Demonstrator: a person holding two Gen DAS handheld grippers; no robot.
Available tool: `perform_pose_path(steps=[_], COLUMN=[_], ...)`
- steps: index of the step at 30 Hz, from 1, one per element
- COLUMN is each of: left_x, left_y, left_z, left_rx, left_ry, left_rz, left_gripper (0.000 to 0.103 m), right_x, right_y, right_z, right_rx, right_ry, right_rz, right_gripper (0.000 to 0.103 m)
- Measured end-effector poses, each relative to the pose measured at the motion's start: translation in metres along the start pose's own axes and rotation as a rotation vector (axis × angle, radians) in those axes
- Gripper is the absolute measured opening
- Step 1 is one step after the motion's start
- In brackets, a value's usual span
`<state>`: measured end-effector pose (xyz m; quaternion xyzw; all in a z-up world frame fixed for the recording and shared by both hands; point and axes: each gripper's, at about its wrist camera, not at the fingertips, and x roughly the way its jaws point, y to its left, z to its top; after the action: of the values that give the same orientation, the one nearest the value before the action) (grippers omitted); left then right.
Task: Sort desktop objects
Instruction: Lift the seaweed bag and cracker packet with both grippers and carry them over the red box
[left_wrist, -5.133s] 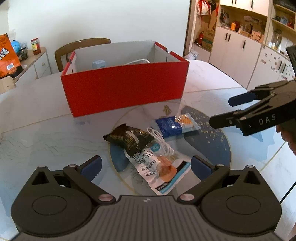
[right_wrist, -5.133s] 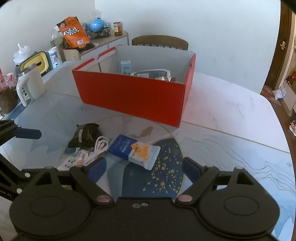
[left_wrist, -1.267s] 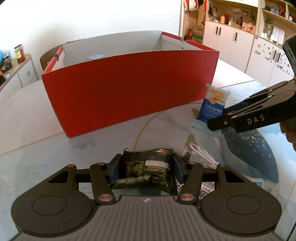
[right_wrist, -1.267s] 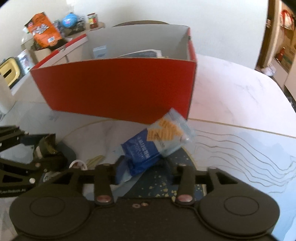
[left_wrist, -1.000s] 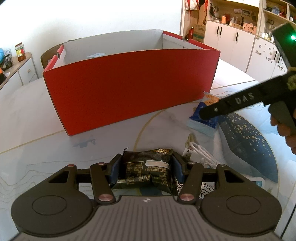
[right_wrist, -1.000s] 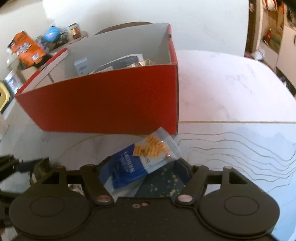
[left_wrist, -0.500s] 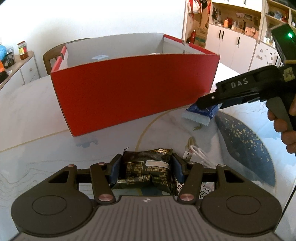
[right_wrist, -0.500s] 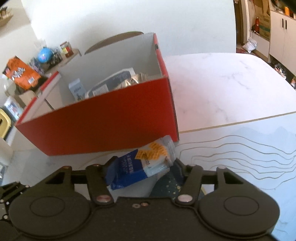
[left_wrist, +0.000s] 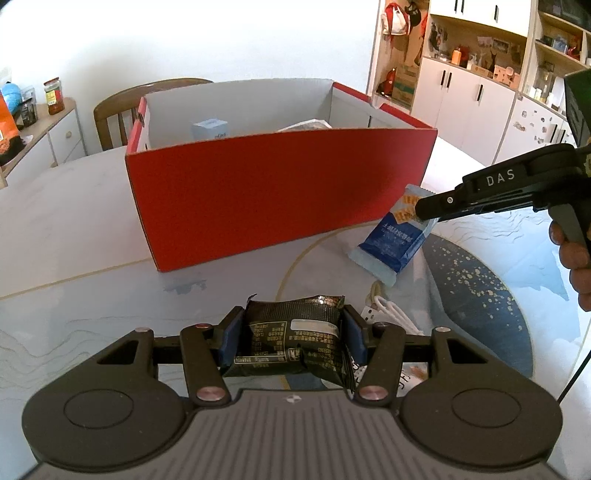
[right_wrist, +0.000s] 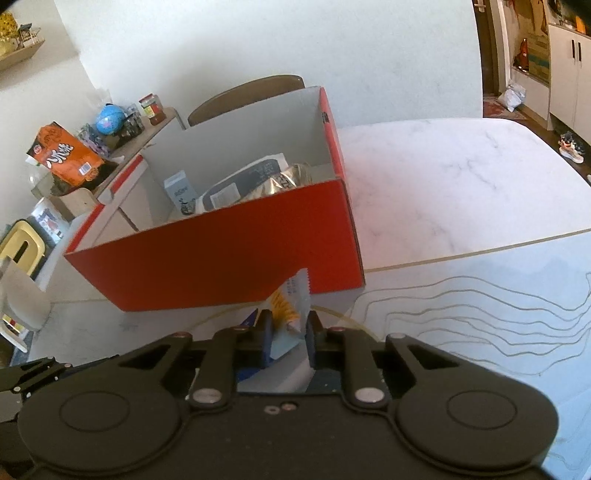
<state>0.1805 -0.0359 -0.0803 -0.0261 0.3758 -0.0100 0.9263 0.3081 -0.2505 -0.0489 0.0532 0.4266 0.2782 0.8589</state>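
The left gripper (left_wrist: 293, 341) has its blue pads pressed against both sides of a dark snack packet (left_wrist: 295, 339), holding it over the glass-topped table (left_wrist: 74, 266) a little short of the red cardboard box (left_wrist: 280, 192). The right gripper (right_wrist: 286, 339), whose jaws have just been closing, now pinches the upper end of a blue-and-white cracker packet (left_wrist: 397, 236), which hangs tilted with its lower end just above the table, close to the box's near right corner. A person's hand (left_wrist: 574, 266) grips that tool's handle at the right edge. Between the two grippers a coiled white cable (left_wrist: 391, 310) lies on the table, partly over another printed packet (left_wrist: 410, 373) that is mostly hidden. Inside the box stand a small pale blue carton (right_wrist: 181, 195) and some packets (right_wrist: 258, 177). A wooden chair (left_wrist: 118, 107) stands behind the box's far wall.
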Motion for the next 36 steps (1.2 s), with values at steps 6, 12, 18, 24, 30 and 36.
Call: perform_pose_path(steps=[6,12,18,24,30,36], left_x=[-0.012,-0.025,-0.037,-0.049,-0.059,-0.066], left_y=[-0.001,-0.002,-0.007,-0.011,-0.016,-0.02], left_z=[0.004,0.008,0.015,0.024,0.037,0.053], left_rx=[0.002,-0.006,0.002,0.014,0.042,0.084], left_ry=[0.003,0.007,0.003,-0.011,-0.021,-0.04], left_rz=[-0.007,-0.019,-0.034,-0.051,-0.066,-0.078], left_gripper=[0.054,0.054,0.054,0.054,0.054,0.054], right_x=[-0.013,-0.03,-0.05,-0.069,-0.086,-0.097], right_y=[0.005,0.003,0.004,0.006,0.009,0.012], right_z=[-0.003,-0.003,0.0,0.005,0.012,0.025], right_rx=[0.0,0.011,0.022,0.031,0.036,0.041], right_ry=[0.011,0.004,-0.012,-0.037,-0.073,-0.108], right_rz=[0.016,0.027,0.044,0.055,0.072,0.076], right_gripper=[0.015,0.014,0.012,0.011,0.011,0.011])
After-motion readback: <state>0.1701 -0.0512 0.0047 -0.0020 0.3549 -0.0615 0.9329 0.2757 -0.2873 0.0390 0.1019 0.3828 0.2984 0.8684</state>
